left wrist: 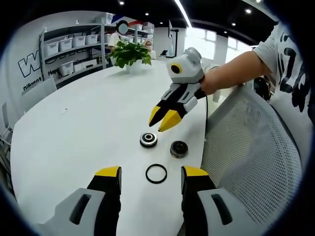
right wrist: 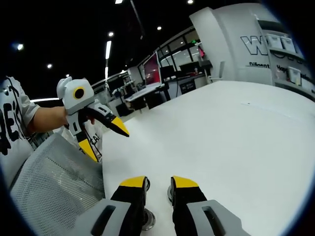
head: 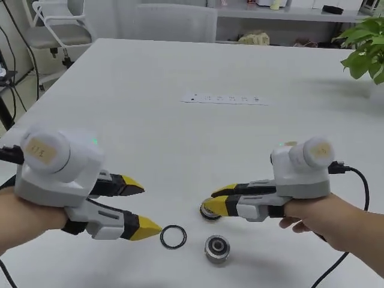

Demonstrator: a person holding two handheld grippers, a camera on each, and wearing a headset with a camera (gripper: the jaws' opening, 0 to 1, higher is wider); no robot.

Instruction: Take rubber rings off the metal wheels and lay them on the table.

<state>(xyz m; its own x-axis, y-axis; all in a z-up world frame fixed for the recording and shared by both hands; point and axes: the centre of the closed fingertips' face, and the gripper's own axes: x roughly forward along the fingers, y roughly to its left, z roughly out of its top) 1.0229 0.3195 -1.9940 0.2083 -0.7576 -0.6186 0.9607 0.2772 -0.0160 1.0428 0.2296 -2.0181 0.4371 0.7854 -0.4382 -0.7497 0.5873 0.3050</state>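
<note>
A black rubber ring [head: 173, 236] lies flat on the white table [head: 180, 132]. Two small metal wheels rest near it, one [head: 216, 248] to its right and one [head: 209, 212] farther back. My left gripper [head: 141, 207] is open, its yellow tips just left of the ring. In the left gripper view the ring [left wrist: 156, 173] lies on the table between the open tips of the left gripper [left wrist: 151, 172]. My right gripper [head: 217, 198] hovers over the farther wheel [left wrist: 148, 139], jaws a narrow gap apart, nothing held. The right gripper view has a wheel [right wrist: 169, 192] just beyond the right gripper [right wrist: 159, 183].
A white power strip [head: 225, 99] lies mid-table. A green plant [head: 366, 48] stands at the far right edge. Chairs [head: 54, 24] stand beyond the far left corner. A grey mesh chair back [left wrist: 251, 162] is close to the near table edge.
</note>
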